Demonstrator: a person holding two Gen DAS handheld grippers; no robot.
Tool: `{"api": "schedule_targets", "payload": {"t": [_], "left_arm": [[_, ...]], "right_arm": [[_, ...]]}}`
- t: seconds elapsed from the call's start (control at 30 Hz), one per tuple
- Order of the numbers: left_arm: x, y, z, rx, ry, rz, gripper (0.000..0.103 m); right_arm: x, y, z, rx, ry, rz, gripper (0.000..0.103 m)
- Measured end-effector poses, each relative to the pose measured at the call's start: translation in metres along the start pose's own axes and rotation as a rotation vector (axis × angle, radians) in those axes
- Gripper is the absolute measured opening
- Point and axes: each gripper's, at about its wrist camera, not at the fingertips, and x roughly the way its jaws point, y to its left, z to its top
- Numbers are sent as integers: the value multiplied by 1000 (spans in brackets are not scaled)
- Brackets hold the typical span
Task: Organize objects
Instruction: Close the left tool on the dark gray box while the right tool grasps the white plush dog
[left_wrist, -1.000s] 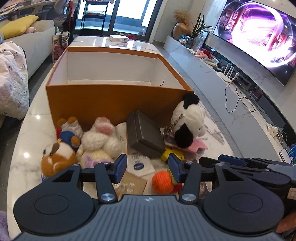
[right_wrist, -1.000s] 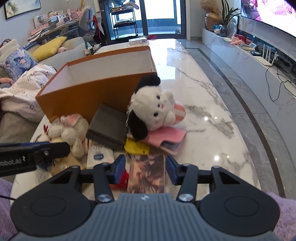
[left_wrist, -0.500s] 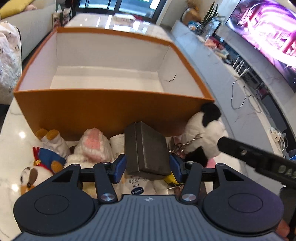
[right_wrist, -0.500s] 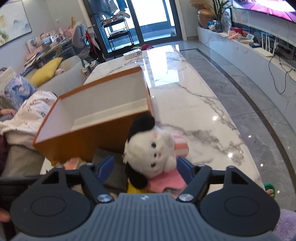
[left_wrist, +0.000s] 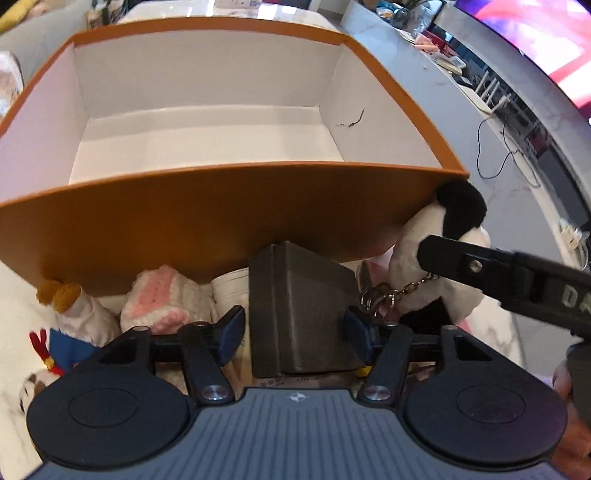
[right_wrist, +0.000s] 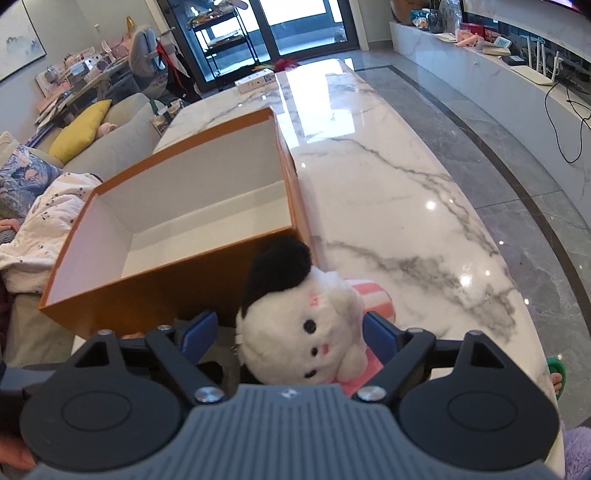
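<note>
An open orange box (left_wrist: 207, 206) with a bare white inside stands on the marble table; it also shows in the right wrist view (right_wrist: 155, 288). My left gripper (left_wrist: 295, 332) is open, its pads on either side of a dark grey box (left_wrist: 299, 306) that leans by the orange box's front wall. My right gripper (right_wrist: 291, 336) is open around a white plush dog with black ears (right_wrist: 299, 325); the plush also shows in the left wrist view (left_wrist: 439, 258), with a metal keychain (left_wrist: 384, 295). Whether the pads touch either object I cannot tell.
Plush toys lie left of the grey box: a pink and white knit one (left_wrist: 162, 302) and a duck in blue (left_wrist: 62, 325). A pink striped item (right_wrist: 373, 295) lies under the dog. The marble table (right_wrist: 388, 206) extends far right. A sofa (right_wrist: 110, 140) stands left.
Both grippers moved forward and lower toward the orange box. The left gripper now straddles the grey box. The right gripper opened wider and closed in around the plush dog.
</note>
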Motion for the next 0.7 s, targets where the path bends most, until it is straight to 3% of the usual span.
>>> {"api": "schedule_targets", "payload": {"t": [0.13, 0.27, 0.33, 0.5, 0.7], "left_arm": [[3, -4, -1, 28, 2, 7, 80], [3, -11, -5, 58, -10, 37, 79], [0, -11, -6, 57, -28, 33, 65], [-8, -2, -7, 22, -64, -4, 51], [-25, -2, -11, 28, -105, -15, 43]], "right_arm": [[10, -2, -3, 1, 15, -17, 84], [11, -4, -4, -10, 7, -28, 78], [10, -5, -5, -17, 4, -22, 76], [7, -7, -6, -21, 1, -9, 74], [-4, -5, -8, -35, -10, 7, 72]]}}
